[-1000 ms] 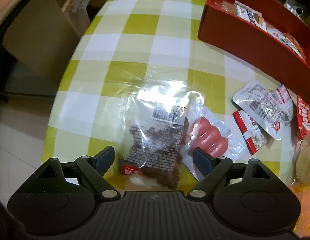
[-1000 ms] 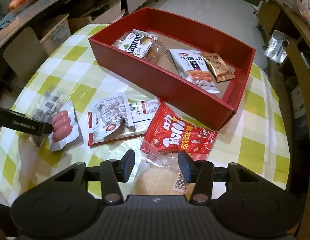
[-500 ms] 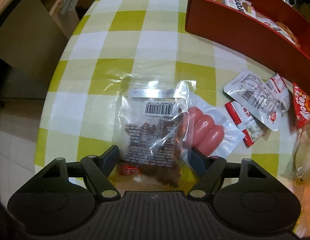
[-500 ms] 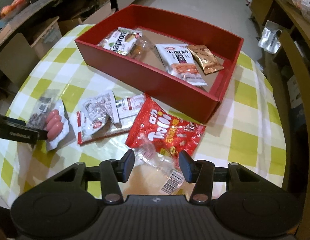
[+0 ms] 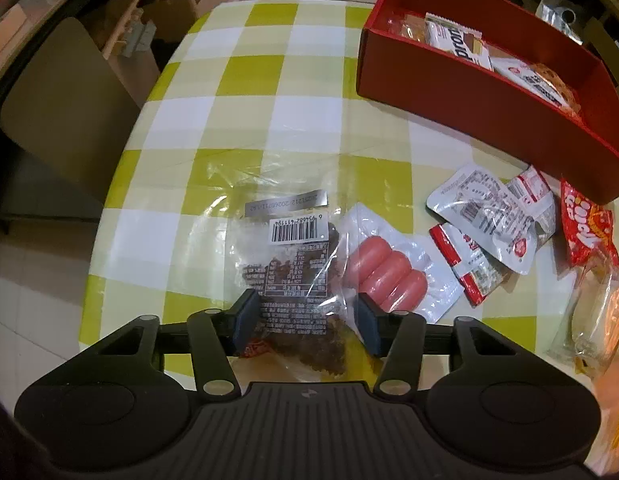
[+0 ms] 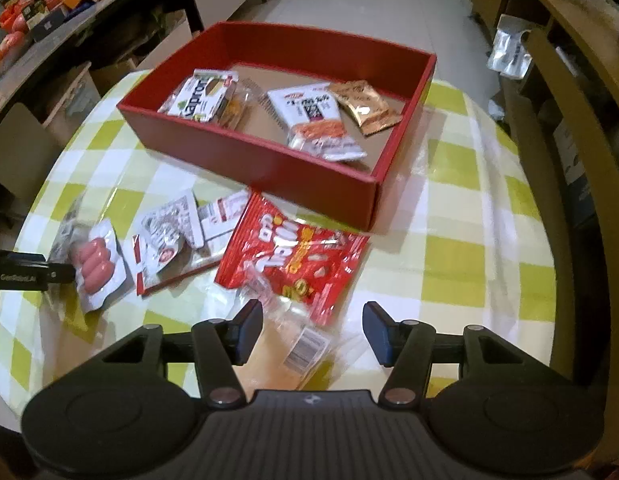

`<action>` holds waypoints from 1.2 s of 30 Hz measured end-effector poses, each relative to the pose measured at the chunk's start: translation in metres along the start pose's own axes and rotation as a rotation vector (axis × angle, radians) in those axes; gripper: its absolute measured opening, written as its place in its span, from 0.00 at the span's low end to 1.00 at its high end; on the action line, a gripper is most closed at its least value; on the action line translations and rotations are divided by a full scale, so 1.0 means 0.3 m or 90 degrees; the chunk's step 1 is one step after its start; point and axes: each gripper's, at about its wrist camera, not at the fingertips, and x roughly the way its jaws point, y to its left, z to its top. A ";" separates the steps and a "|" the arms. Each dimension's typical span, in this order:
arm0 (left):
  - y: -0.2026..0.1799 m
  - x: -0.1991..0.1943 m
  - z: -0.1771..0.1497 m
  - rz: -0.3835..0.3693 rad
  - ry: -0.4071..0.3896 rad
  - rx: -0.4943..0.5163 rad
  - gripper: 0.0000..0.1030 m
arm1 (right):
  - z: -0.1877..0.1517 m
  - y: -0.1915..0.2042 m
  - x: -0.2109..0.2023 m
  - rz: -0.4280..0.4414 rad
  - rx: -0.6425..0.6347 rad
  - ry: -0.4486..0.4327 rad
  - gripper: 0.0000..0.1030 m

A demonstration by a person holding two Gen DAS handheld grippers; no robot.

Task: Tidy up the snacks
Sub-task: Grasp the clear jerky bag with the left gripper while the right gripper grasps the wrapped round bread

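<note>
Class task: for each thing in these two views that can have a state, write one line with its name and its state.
Red box: open-topped, partly filled with snacks.
Clear bag of dark snack: sealed, between the closing left gripper jaws.
Sausage pack: sealed, flat on table.
Red chip bag: sealed, lying flat.
Right gripper: jaws opening, over a clear bun packet.

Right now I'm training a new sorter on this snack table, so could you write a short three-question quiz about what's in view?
1. True or false: the red box already holds several snack packets.
2. Multiple choice: what lies between the fingers of the left gripper? A) the sausage pack B) the clear bag of dark snack with a barcode C) the red chip bag
3. Fill in: the sausage pack lies on the checked ____, beside the clear bag.

Key
1. True.
2. B: the clear bag sits between the closing jaws.
3. Tablecloth.
</note>
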 end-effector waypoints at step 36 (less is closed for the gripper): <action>0.132 -0.009 0.076 -0.061 0.002 -0.093 0.89 | -0.082 0.096 0.120 0.015 0.002 0.063 0.64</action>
